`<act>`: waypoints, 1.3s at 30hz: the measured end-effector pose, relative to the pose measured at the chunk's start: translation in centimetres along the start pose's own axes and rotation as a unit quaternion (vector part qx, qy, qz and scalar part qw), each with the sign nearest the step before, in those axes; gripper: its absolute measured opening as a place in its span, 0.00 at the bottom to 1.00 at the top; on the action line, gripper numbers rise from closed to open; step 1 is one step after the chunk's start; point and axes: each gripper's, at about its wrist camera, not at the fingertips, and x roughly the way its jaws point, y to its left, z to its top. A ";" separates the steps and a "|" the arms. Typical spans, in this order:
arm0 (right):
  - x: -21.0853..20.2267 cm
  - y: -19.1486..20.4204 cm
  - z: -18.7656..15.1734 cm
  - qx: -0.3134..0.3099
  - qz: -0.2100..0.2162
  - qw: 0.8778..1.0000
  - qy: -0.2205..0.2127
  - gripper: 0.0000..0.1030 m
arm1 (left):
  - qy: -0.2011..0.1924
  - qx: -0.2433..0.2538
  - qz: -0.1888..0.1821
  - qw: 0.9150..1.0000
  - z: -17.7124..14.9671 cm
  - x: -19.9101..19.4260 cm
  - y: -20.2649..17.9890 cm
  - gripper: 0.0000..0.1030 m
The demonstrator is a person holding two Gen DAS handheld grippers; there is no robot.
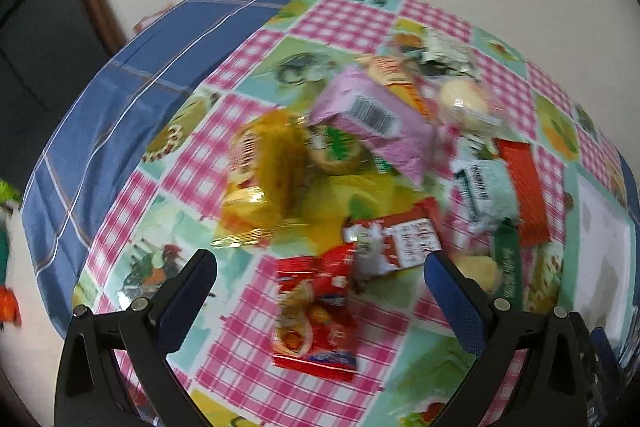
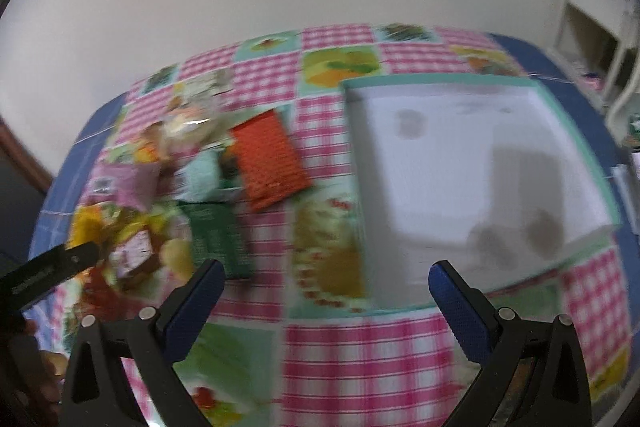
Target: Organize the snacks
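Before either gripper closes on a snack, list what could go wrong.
1. The snacks lie heaped and overlapping: the pink packet rests on others, so a grab there may drag neighbours along.
2. The left gripper, open, frames the red packet, whose top touches a red-and-white carton; closing may catch both.
3. The right gripper is open above the white box's near rim and may knock it.

The left gripper hung above a checked tablecloth, its jaws spread wide with nothing between them. A red snack packet lay directly ahead of it, with a pink packet and a yellow bag heaped further off.
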 end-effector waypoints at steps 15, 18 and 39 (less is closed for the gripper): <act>3.9 4.1 1.0 -0.029 0.046 0.998 0.040 0.73 | 0.024 0.051 -0.037 0.998 1.2 1.5 -2.6 0.97; 4.4 4.7 1.2 -0.038 0.050 0.997 0.044 0.67 | 0.024 0.071 -0.044 0.996 1.5 1.6 -3.5 0.96; 6.6 5.1 1.4 -0.053 0.048 0.994 0.089 0.42 | 0.046 0.136 -0.065 0.988 2.1 4.2 -6.4 0.81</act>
